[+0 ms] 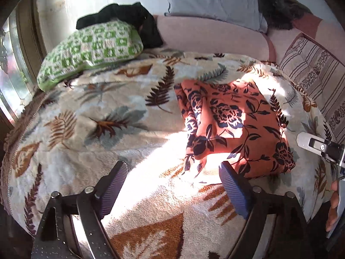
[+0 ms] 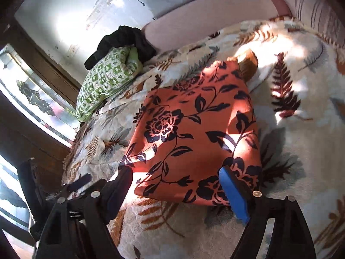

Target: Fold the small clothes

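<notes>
A folded orange garment with dark blue flowers (image 1: pixel 232 125) (image 2: pixel 194 133) lies flat on the leaf-patterned fleece blanket (image 1: pixel 107 112) (image 2: pixel 301 151), partly in sunlight. My left gripper (image 1: pixel 173 168) stands open over the bare blanket, just short of the garment's near left corner, with nothing between its fingers. My right gripper (image 2: pixel 175 172) is open too, straddling the garment's near edge. Its blue pad (image 2: pixel 235 194) sits in front of the near right corner without pressing the cloth. A metal bracket of the right tool (image 1: pixel 317 144) shows at the left wrist view's right edge, with a person's hand (image 1: pixel 333 205) below it.
A green checked pillow (image 1: pixel 90 49) (image 2: pixel 105 79) with a black garment (image 1: pixel 129 19) (image 2: pixel 123 41) on it lies at the back left. Behind are a pink bolster (image 1: pixel 211 36), a grey pillow (image 1: pixel 211 0) and a striped cushion (image 1: pixel 312 75). A window (image 2: pixel 32 99) runs along the left.
</notes>
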Motion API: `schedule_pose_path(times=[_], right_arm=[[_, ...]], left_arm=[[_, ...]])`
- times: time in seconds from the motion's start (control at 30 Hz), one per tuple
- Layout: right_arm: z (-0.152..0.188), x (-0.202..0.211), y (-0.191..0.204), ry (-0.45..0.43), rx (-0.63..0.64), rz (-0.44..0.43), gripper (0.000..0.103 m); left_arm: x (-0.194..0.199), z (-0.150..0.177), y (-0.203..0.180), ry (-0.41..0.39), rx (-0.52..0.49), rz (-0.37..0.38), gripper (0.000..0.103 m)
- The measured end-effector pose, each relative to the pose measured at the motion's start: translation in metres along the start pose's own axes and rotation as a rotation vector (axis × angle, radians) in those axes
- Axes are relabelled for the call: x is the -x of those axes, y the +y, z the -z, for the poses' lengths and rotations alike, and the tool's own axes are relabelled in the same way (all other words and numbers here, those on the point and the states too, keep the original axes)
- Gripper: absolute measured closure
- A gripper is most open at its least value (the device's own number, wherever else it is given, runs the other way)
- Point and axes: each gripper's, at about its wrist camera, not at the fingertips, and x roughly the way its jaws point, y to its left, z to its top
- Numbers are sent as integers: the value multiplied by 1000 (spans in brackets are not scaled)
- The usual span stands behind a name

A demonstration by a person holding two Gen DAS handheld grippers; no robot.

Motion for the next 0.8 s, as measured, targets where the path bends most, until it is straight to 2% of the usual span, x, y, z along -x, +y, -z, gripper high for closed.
schedule_pose_path(times=[0.1,0.17,0.33,0.5,0.7,0.8], right_arm=[[14,34,20,-69,114,123,8],[23,45,24,-64,148,196,1],[40,65,28,-28,216,318,0],[38,84,32,-56,226,344,0],[31,89,35,-51,254,372,0],[27,91,37,-56,264,376,0]], left_arm=[[33,0,-5,-81,16,-22,9],[44,0,-8,-72,14,-9,9],[62,0,-23,-103,-10,-41,9],[72,-6,-31,-109,-4,0,9],[74,-12,-38,-95,4,24,9],[72,-17,-43,-88,-3,-14,9]])
